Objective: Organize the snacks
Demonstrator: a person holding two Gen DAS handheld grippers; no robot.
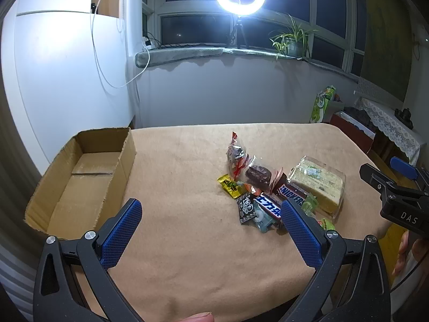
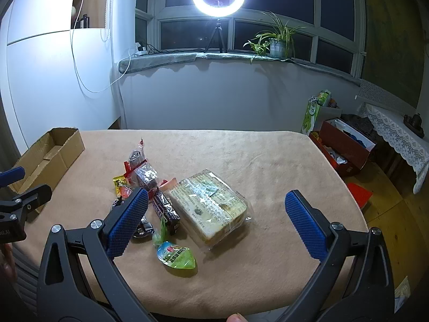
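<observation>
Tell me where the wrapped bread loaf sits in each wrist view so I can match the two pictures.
Left wrist view: the wrapped bread loaf lies right of centre, at the right end of the snack pile, past the Snickers bar.
Right wrist view: the loaf lies near the centre, right of the pile.
Shared landmark: the open cardboard box at the table's left edge.

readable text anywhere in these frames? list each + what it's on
"SNICKERS": brown candy bar in the snack pile.
"DAS": black body of the right gripper, seen from the left wrist.
Unreadable: blue bar, bread pack, green jelly cup, black packet.
</observation>
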